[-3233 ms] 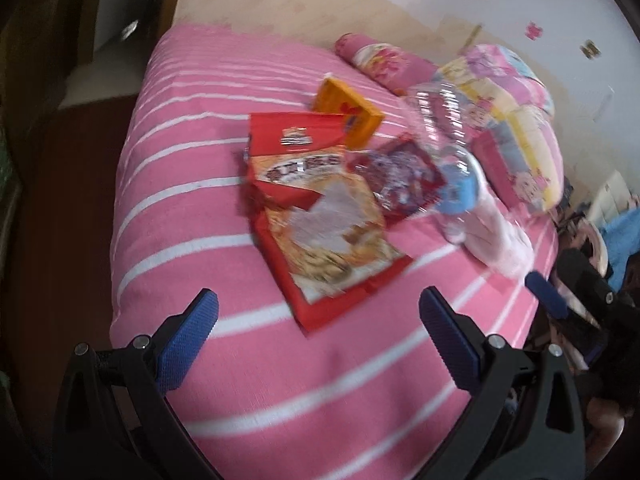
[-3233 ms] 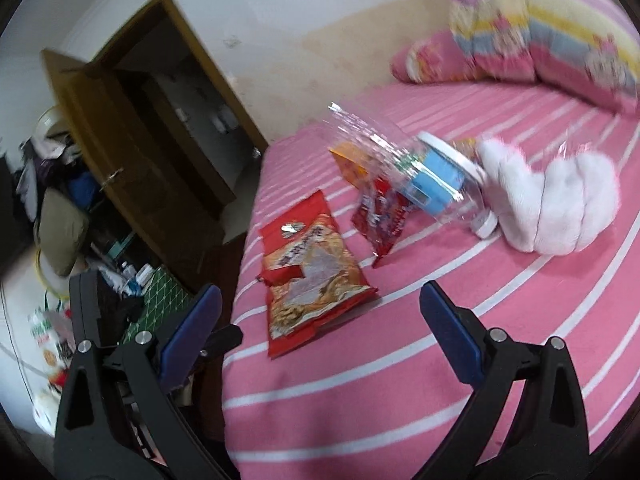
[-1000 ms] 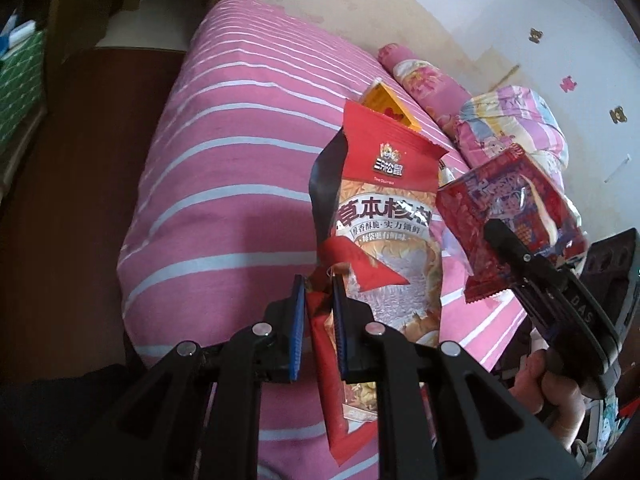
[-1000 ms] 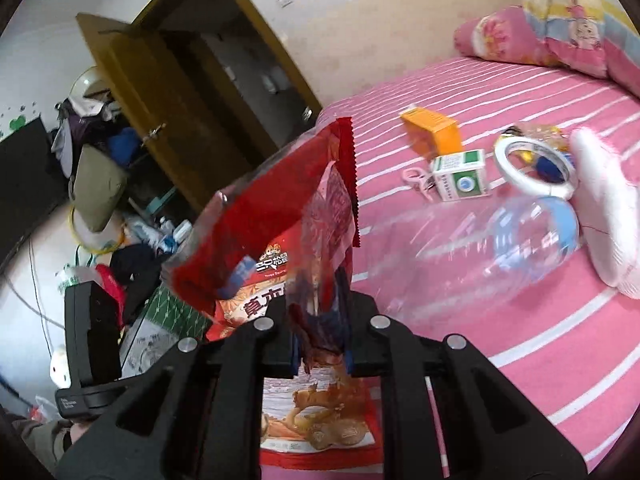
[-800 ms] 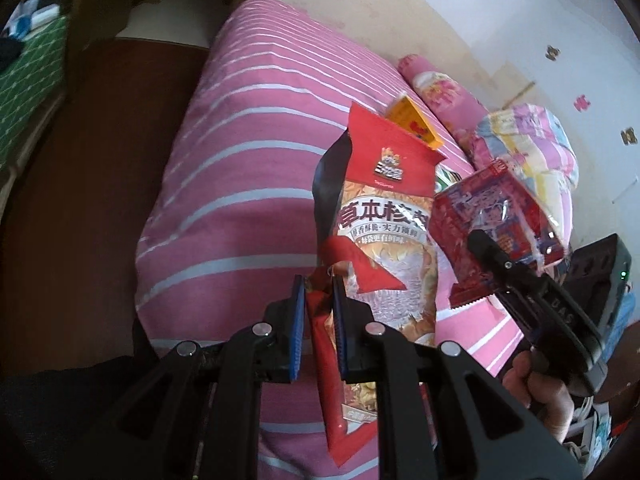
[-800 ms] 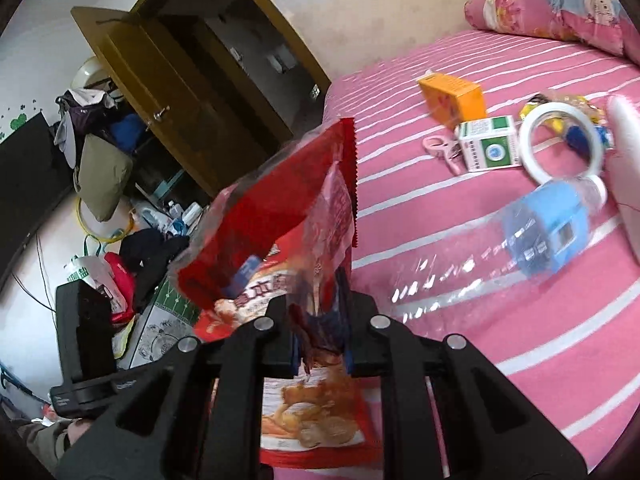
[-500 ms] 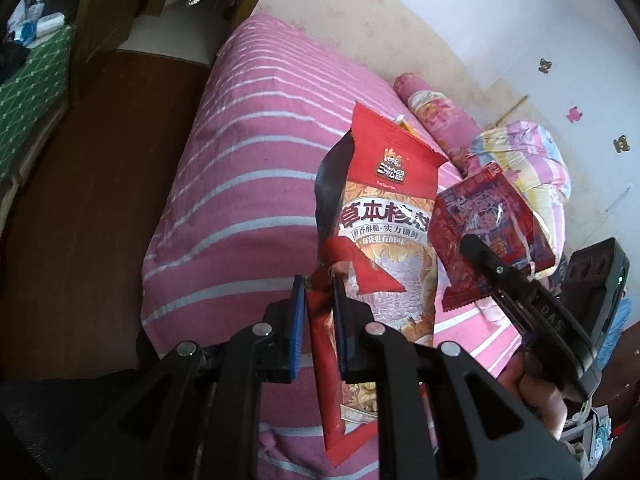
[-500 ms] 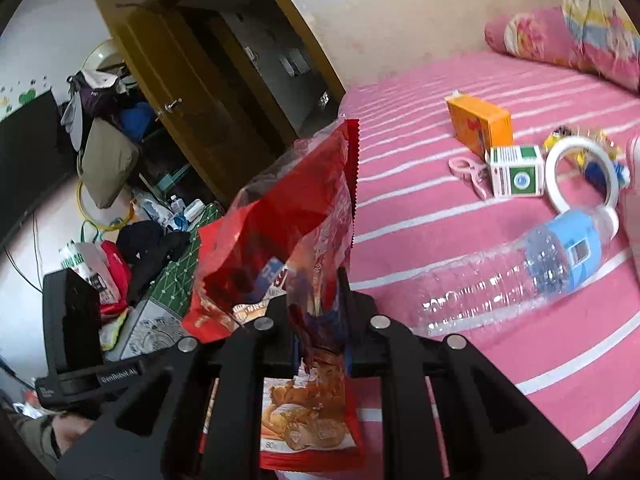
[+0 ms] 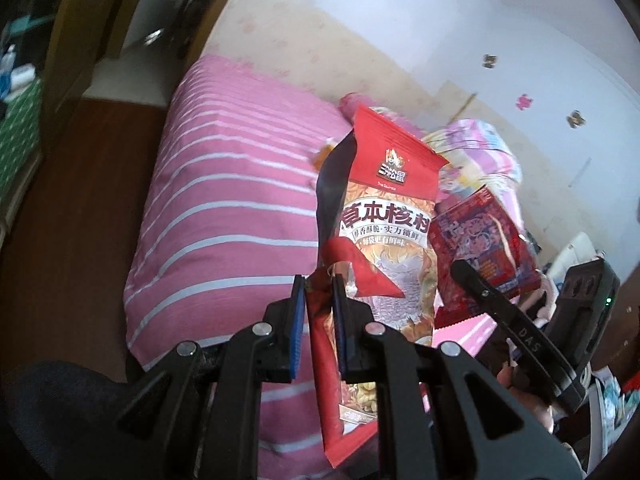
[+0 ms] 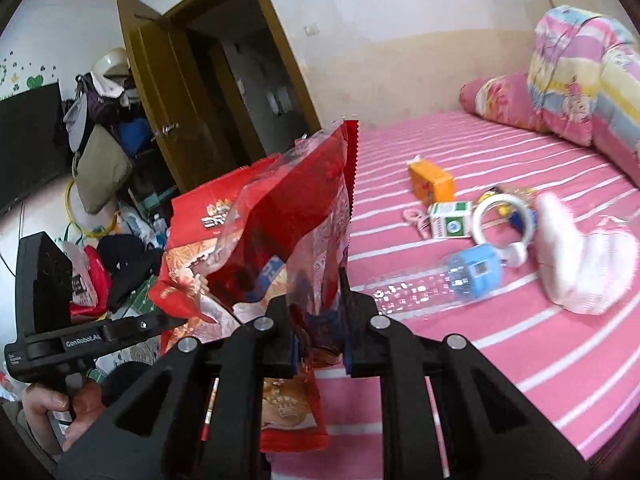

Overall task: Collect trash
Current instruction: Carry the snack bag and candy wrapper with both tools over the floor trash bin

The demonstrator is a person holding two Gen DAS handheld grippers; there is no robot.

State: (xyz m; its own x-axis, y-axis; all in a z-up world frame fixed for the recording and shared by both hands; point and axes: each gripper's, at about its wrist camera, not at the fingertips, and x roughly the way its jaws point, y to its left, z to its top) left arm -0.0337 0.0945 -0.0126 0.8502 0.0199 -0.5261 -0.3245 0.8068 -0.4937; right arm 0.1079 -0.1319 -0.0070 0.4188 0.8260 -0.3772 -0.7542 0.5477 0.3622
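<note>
Trash in both grips: the large red snack bag printed with Chinese characters [image 9: 384,240] hangs upright in the air, the left gripper [image 9: 318,320] pinched tight on its lower edge. Beside it, the small crinkled red-and-clear wrapper [image 10: 304,216] is clamped between the closed fingers of the right gripper [image 10: 320,336]. Both are above the pink striped bed [image 10: 500,344], where a clear plastic bottle with a blue label [image 10: 444,280], an orange carton [image 10: 430,182] and a white-and-green box [image 10: 450,220] lie.

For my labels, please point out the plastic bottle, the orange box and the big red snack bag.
plastic bottle [image 10: 474,274], right wrist view, blue label
orange box [image 10: 432,181], right wrist view, front face
big red snack bag [image 9: 390,216], left wrist view, printed front
</note>
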